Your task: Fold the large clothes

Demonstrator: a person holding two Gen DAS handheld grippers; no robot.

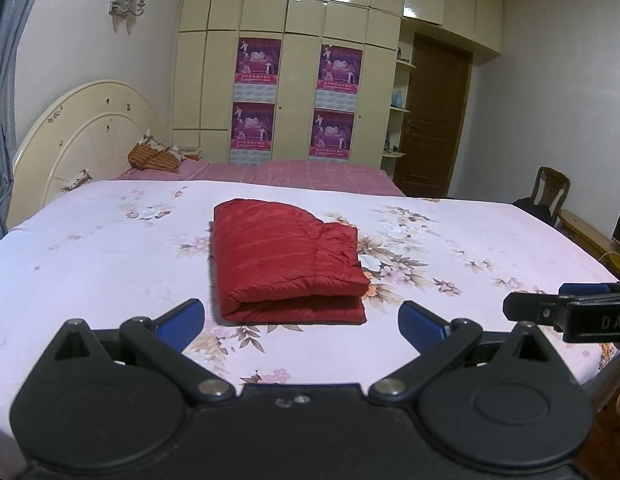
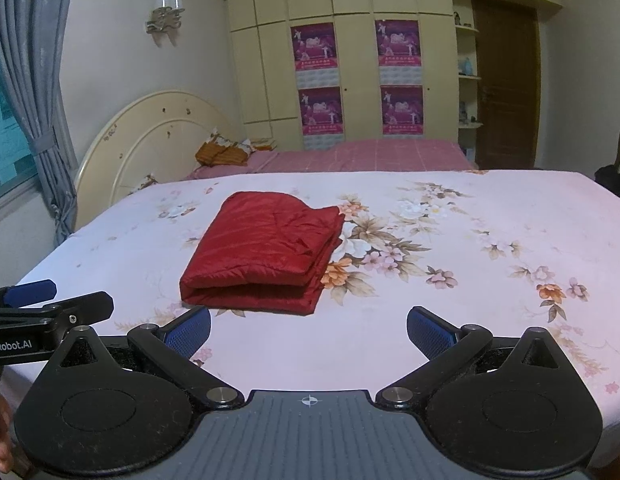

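Folded red quilted jacket point(image 1: 287, 258) mid floral pink bedsheet point(image 1: 109, 248); my left gripper point(image 1: 301, 322) and right gripper point(image 2: 308, 330) near it, both spread, empty.

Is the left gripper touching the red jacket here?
Apart. In the left wrist view, the left gripper is open, and flowered bedsheet shows between its fingertips and the folded red jacket, which lies untouched.

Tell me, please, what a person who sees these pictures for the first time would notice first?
The red jacket, folded into a thick packet, lies alone in the middle of the floral bedsheet. Both the left gripper and the right gripper hang open just in front of it, touching nothing. Behind the bed, four purple posters stand out on the cream wardrobe.
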